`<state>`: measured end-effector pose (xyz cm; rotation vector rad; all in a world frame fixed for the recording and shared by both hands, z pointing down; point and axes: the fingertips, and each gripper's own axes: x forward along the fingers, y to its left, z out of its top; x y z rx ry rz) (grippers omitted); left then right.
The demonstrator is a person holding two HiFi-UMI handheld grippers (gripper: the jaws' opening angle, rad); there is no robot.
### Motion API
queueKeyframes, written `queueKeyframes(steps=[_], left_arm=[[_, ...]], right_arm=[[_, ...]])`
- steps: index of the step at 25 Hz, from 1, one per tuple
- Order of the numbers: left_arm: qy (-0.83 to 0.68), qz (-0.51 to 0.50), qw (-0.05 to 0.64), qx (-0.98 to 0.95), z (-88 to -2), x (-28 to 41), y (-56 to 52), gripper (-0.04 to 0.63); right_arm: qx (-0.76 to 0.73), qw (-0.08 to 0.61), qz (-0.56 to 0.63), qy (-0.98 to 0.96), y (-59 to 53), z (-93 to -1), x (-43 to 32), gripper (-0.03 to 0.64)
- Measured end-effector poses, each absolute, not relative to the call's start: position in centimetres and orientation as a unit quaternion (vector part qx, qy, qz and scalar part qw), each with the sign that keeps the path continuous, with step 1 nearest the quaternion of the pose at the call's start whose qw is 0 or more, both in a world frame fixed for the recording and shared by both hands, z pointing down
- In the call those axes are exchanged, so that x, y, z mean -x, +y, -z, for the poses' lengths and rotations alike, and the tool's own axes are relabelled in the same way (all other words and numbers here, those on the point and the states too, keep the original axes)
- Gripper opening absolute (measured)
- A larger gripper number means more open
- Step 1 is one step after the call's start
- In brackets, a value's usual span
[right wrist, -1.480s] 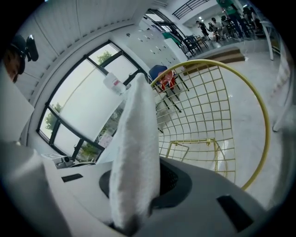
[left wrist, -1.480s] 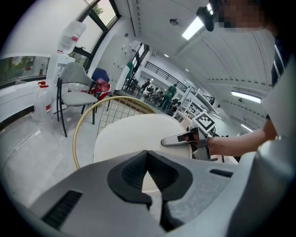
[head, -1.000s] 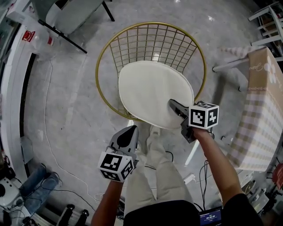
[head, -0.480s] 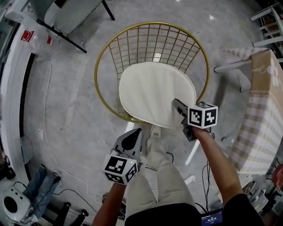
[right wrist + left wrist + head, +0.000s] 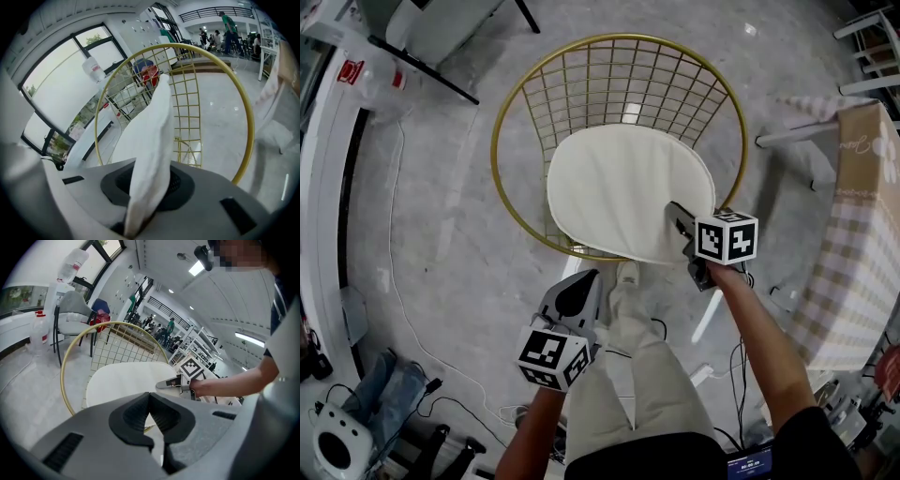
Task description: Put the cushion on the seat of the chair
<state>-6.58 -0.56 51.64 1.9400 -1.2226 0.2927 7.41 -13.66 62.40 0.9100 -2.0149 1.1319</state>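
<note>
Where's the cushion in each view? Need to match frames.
Head view: cushion at centre, inside the chair rim; right gripper pinches its near-right edge.
Left gripper view: cushion centre-left, a pale oval above the shut jaws.
Right gripper view: cushion edge-on up the middle, pinched between the jaws.
Shared landmark: the chair's gold wire rim, seen in all three views.

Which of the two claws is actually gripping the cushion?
The right claw: its jaws pinch the white cushion at its near edge. The left claw is shut on nothing, short of the gold chair.
</note>
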Motion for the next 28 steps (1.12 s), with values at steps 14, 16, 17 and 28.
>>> queueKeyframes(steps=[14, 16, 17, 28], left_arm=[[-0.479, -0.119, 0.406, -0.769, -53.2, 5.3, -2.4, 0.005], [-0.479, -0.12, 0.406, -0.769, -53.3, 5.3, -2.6, 0.005], [-0.479, -0.121, 0.406, -0.769, -53.3, 5.2, -2.7, 0.005], [-0.477, -0.129, 0.413, -0.765, -55.0, 4.7, -4.0, 0.005]], right_arm=[[-0.329, 0.372, -0.401, -0.77, -14.9, -67.7, -8.2, 0.063], [-0.323, 0.375, -0.401, -0.771, -15.0, -68.2, -8.3, 0.063], [-0.321, 0.377, -0.401, -0.771, -15.0, -68.4, -8.4, 0.063], [-0.316, 0.399, -0.404, -0.76, -15.4, -71.2, -8.7, 0.063]])
